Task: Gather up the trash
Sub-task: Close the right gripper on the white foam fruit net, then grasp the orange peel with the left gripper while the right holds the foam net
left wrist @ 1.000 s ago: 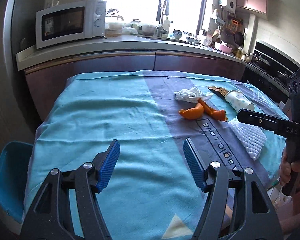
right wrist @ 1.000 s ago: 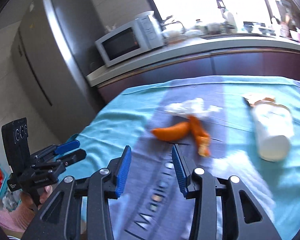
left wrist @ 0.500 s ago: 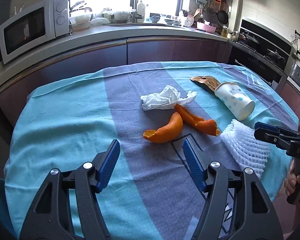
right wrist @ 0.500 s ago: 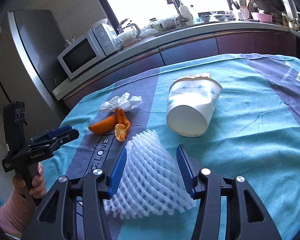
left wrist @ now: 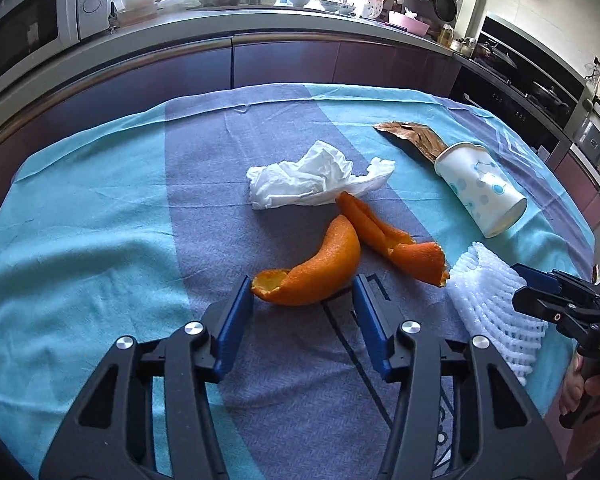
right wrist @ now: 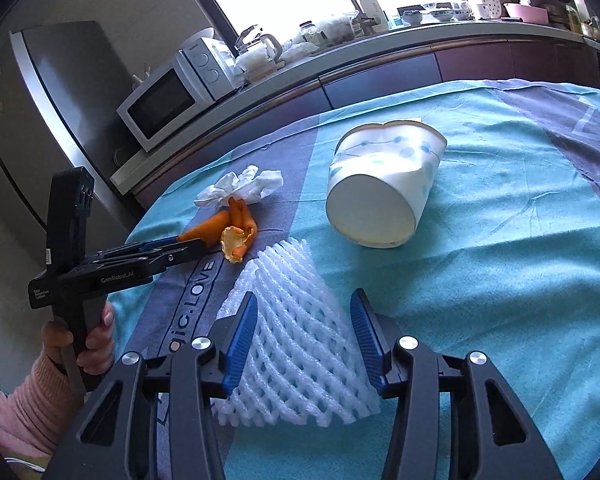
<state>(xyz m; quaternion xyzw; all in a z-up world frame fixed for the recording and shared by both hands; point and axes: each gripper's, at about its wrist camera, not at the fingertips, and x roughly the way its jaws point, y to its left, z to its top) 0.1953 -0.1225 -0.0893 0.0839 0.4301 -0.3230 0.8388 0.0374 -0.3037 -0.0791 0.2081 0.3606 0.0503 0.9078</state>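
Both grippers have come in over the trash, jaws just closing. Left gripper (left wrist: pixel 302 300) now brackets the near curved orange peel strip (left wrist: pixel 316 270) mid-table on the blue-and-teal tablecloth (left wrist: pixel 100 220); left pad touching the peel's end, right pad apart, so not pinched yet. Behind it: crumpled white tissue (left wrist: pixel 308 180), second orange peel (left wrist: pixel 392 240). Right gripper (right wrist: pixel 303 340) straddles the white foam fruit net (right wrist: pixel 296 344) near the right edge, half spread, no squeeze visible. Tipped dotted paper cup (right wrist: pixel 380 196) and brown wrapper (left wrist: pixel 412 138) lie beyond. Step: grasping. Next: finish closing, lift both.
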